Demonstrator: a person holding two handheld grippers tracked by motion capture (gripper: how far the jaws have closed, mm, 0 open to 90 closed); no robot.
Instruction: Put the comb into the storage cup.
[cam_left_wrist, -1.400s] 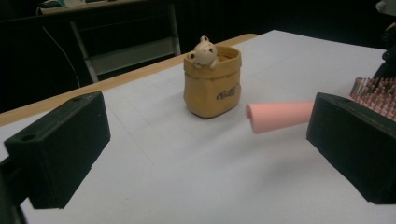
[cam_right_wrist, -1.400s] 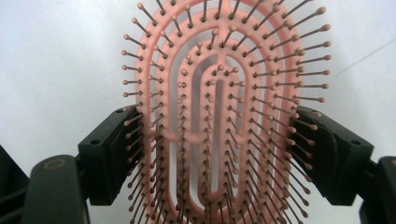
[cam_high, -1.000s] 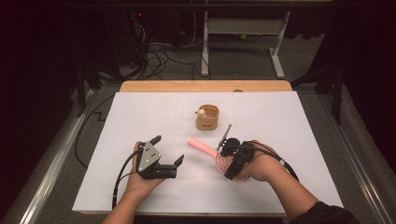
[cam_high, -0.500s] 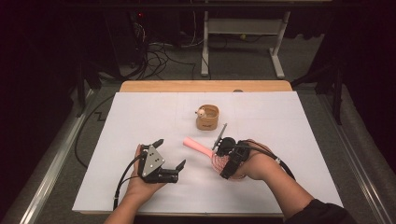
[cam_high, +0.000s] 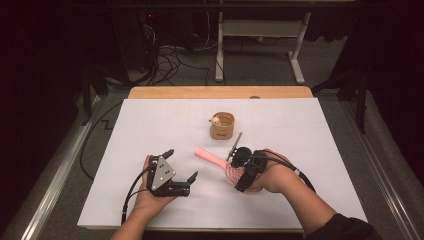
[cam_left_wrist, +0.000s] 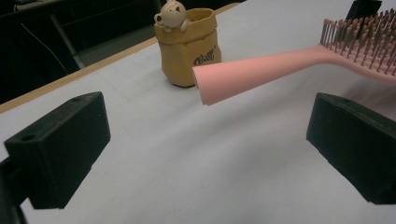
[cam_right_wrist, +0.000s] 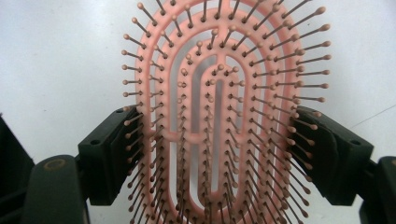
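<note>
The right gripper (cam_high: 239, 172) is clamped on the head of the pink brush (cam_right_wrist: 219, 116); in the right gripper view its two black jaws press the head from either side, bristles facing the camera, so the pick-up looks done. In the high view the brush handle (cam_high: 209, 157) juts out from that gripper toward the left gripper (cam_high: 180, 170), and in the left gripper view the handle seems to hang clear of the desk (cam_high: 150, 125), though how far it is lifted cannot be told. The left gripper stands with its jaws apart and nothing between them; its hand rests on the desk, and the cut end of the handle (cam_left_wrist: 205, 86) floats ahead of it and slightly above, between the lines of its two jaws but not yet within them. Beyond the handle, farther from both grippers, stands the yellow pot (cam_left_wrist: 187, 49) with a small bear (cam_left_wrist: 172, 13) on its rim; it appears empty from above. Judged from this, the grasp is finished and the placing is left: either the handle gets passed to the left gripper, or the brush is carried on to the pot and stood in it handle first; neither has begun, since the handle is apart from both the left jaws and the pot.
</note>
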